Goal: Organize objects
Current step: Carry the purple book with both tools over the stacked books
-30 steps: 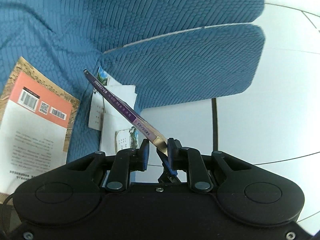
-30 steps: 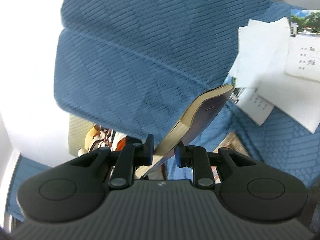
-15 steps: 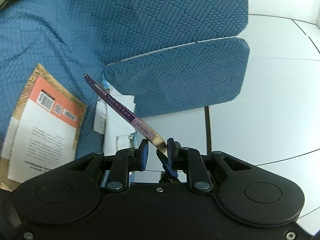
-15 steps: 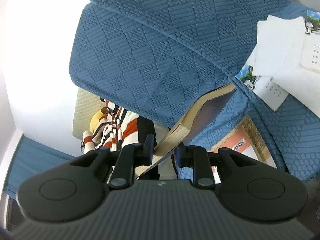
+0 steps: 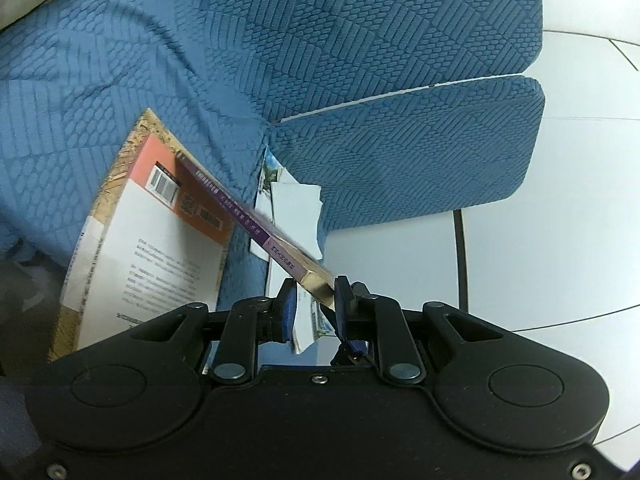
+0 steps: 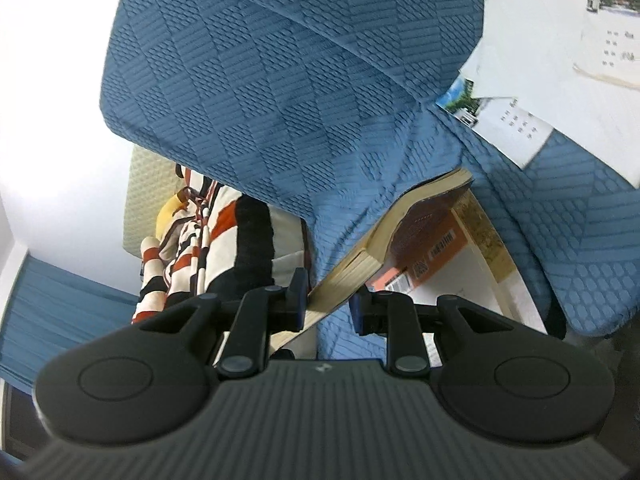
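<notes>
Left wrist view: the left hand-held gripper (image 5: 312, 300) pinches the corner of a purple-spined book (image 5: 248, 216), which slants toward 10 o'clock above an orange-backed book (image 5: 152, 240) lying on the blue sofa (image 5: 360, 40). The right hand-held gripper (image 6: 328, 300) pinches the same purple-spined book's page edge; papers (image 6: 540, 68) lie at 1 o'clock.

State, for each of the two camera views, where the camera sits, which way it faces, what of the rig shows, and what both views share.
Left wrist: rides the left tongs, looking along them slightly downward at the blue quilted sofa and white floor; black tong body fills the bottom.
Right wrist: rides the right tongs, facing the sofa and a striped plush toy.
Shared: the thin purple-spined book gripped by both, the orange-and-white book lying beneath, loose white papers.
</notes>
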